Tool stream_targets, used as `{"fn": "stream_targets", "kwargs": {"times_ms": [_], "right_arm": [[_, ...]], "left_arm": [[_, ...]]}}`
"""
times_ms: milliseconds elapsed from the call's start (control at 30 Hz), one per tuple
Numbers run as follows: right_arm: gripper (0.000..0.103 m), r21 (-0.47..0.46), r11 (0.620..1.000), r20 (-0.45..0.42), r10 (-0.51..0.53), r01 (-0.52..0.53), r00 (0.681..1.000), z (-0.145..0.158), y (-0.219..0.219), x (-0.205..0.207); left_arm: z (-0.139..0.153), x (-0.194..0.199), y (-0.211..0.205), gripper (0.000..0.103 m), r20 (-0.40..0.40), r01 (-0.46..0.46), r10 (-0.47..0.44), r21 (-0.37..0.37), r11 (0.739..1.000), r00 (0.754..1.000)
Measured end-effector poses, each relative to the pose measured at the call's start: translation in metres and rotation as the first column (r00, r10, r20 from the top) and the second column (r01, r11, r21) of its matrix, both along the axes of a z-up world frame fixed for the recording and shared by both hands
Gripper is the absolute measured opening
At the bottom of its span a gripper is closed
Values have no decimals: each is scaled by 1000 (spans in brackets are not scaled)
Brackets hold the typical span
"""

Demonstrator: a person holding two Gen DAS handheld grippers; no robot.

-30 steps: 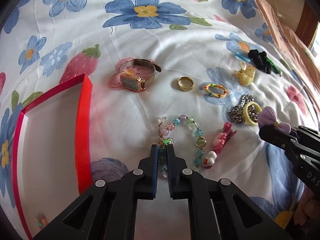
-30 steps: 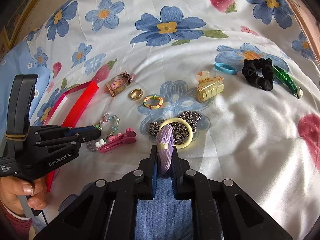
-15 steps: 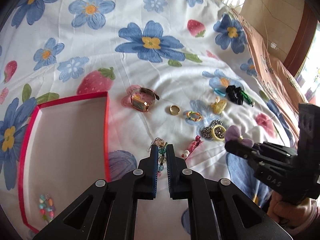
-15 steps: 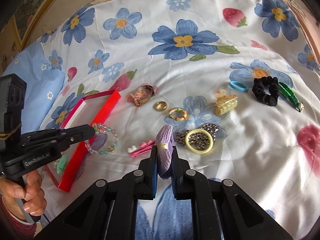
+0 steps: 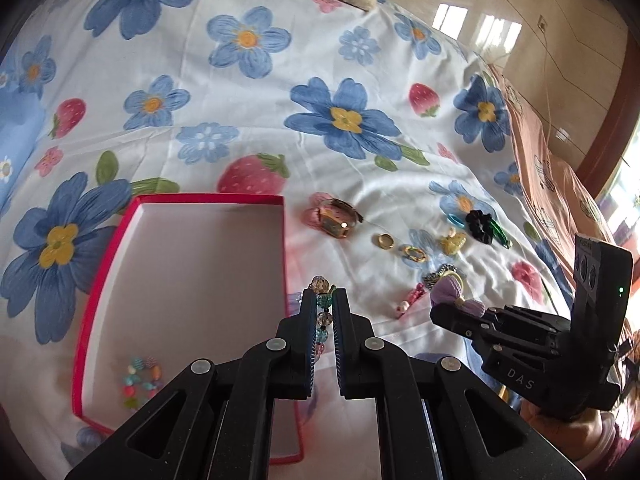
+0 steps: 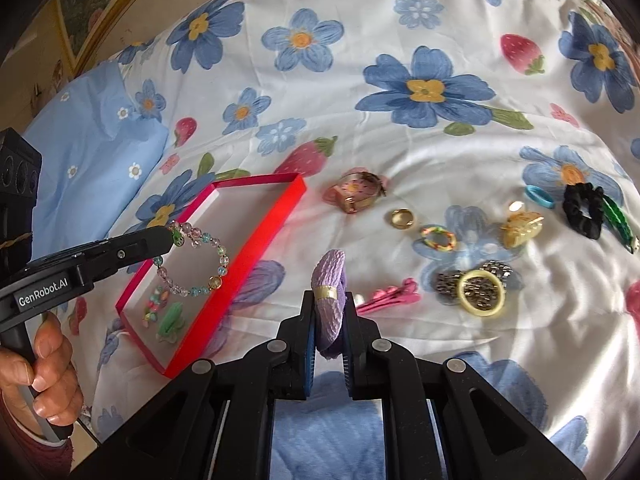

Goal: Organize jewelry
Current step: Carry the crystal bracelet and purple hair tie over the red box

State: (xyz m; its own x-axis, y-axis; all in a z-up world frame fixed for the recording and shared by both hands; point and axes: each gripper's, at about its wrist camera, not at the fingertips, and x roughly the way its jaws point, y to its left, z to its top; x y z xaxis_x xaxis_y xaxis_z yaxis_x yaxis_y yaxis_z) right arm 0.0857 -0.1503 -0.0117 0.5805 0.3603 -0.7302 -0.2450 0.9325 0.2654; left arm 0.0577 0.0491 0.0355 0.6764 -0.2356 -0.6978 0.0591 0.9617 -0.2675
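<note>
My left gripper (image 5: 323,300) is shut on a pastel glass-bead bracelet (image 5: 323,312), which hangs as a loop (image 6: 196,258) above the near end of the red-rimmed box (image 6: 260,240). The box (image 5: 200,199) holds a small bead bracelet (image 5: 142,380) and a green piece (image 6: 172,320). My right gripper (image 6: 329,300) is shut on a purple hair tie (image 6: 330,292) with a gold band, held in the air to the right of the box. In the left wrist view that tie (image 5: 454,294) shows at the right gripper's tip.
On the flowered bedsheet (image 6: 400,140) lie a pink watch (image 6: 358,192), gold ring (image 6: 402,218), multicolour ring (image 6: 438,238), yellow claw clip (image 6: 520,230), blue band (image 6: 540,196), black scrunchie (image 6: 584,210), green clip (image 6: 620,220), pink clips (image 6: 390,294), chain with yellow ring (image 6: 480,290). A hand (image 6: 44,360) holds the left grip.
Both grippers have risen from the sheet. The left one lifted the bead bracelet and carried it left over the red box. The right one lifted the purple hair tie.
</note>
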Motion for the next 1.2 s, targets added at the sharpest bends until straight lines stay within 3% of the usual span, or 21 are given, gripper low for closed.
{"fn": "stream_targets", "kwargs": {"times_ms": [567, 833, 1200], "right_arm": [[10, -5, 975, 3, 223, -223, 975, -3, 106, 10], [10, -29, 954, -25, 296, -297, 955, -20, 151, 24], [10, -47, 935, -102, 345, -351, 933, -50, 179, 38]], "left_arm": [[-10, -10, 65, 7, -31, -142, 141, -21, 990, 990], [-36, 7, 93, 7, -79, -191, 186, -56, 980, 979], [-82, 23, 123, 7, -160, -282, 270, -55, 958, 949]]}}
